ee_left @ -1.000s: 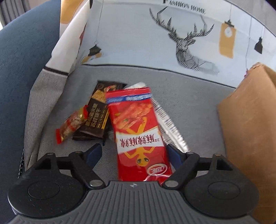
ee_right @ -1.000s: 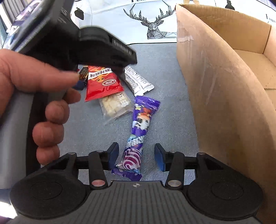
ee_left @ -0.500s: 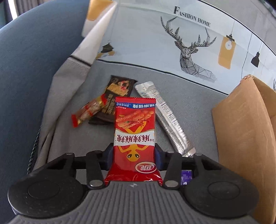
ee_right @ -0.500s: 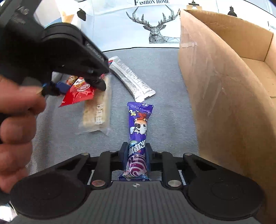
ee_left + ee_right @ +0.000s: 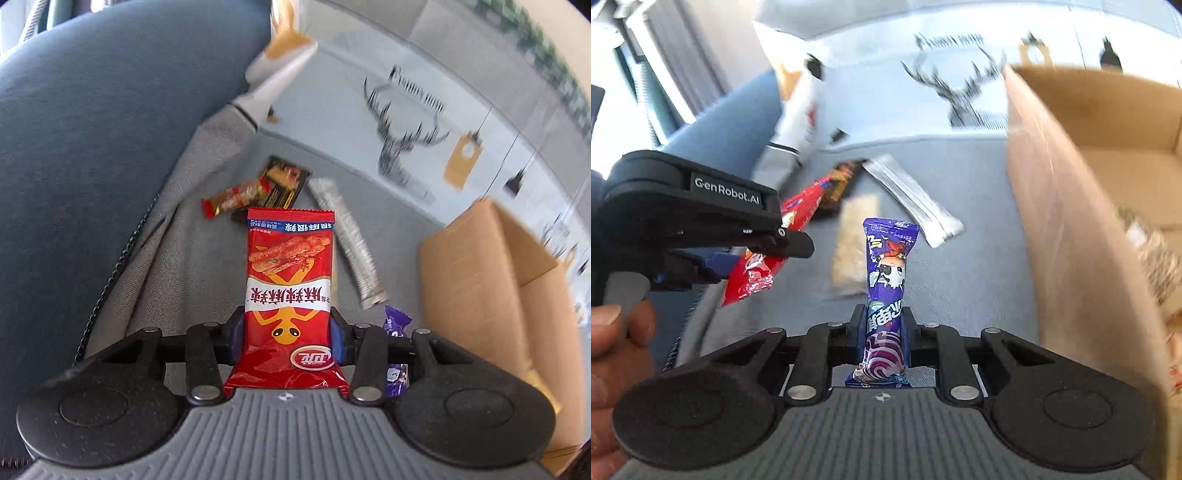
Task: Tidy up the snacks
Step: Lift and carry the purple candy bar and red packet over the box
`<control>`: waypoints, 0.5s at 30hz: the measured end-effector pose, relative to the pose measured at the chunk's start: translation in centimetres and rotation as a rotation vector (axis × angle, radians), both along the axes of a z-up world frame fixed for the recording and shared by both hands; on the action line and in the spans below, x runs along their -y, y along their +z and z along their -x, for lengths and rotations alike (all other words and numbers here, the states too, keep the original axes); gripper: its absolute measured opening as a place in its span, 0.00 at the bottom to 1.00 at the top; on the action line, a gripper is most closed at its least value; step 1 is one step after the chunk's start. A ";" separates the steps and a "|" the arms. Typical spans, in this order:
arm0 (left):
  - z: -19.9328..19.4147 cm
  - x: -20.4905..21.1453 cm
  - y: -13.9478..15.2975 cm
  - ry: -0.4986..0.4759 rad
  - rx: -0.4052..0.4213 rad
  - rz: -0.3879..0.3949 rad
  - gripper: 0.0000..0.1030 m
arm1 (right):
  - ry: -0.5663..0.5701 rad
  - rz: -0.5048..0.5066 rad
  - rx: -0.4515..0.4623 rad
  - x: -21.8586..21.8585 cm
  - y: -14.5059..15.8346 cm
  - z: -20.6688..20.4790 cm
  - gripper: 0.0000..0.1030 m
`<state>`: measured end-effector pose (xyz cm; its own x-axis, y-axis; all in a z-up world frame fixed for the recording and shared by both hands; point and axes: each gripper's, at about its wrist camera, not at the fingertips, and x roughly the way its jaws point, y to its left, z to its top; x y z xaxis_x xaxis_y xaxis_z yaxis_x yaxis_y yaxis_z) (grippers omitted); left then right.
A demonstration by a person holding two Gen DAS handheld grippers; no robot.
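Observation:
My left gripper (image 5: 288, 336) is shut on a red snack packet (image 5: 290, 280), held lifted above the grey sofa seat (image 5: 192, 266); in the right wrist view that packet (image 5: 753, 273) hangs from the left gripper (image 5: 746, 258). My right gripper (image 5: 884, 328) is shut on a purple candy packet (image 5: 888, 266), raised off the seat. A cardboard box (image 5: 1071, 206) stands open to the right, with some wrappers inside. On the seat lie a silver stick packet (image 5: 347, 240), a black packet (image 5: 280, 184), a small red-ended bar (image 5: 232, 195) and a pale cracker packet (image 5: 853, 243).
A deer-print cushion (image 5: 399, 122) leans along the sofa back. The blue armrest (image 5: 92, 147) rises at the left. A person's hand (image 5: 613, 332) grips the left tool's handle. The box wall (image 5: 476, 295) stands close on the right.
Both grippers closed on their packets and lifted them off the seat. The left one rose and swung toward the right, uncovering the pale cracker packet; the purple packet now stands upright in the right gripper.

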<state>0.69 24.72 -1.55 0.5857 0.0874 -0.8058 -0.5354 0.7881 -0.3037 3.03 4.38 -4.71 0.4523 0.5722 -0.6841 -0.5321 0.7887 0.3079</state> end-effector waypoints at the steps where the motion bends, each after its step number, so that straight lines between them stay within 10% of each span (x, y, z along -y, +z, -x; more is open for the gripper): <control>1: 0.4 0.0 0.3 0.002 0.016 0.005 0.47 | 0.008 -0.008 0.020 0.2 0.5 0.3 0.19; 15: 2.2 3.1 2.9 -0.018 0.133 -0.068 0.47 | 0.144 -0.119 0.365 9.2 11.1 0.2 0.19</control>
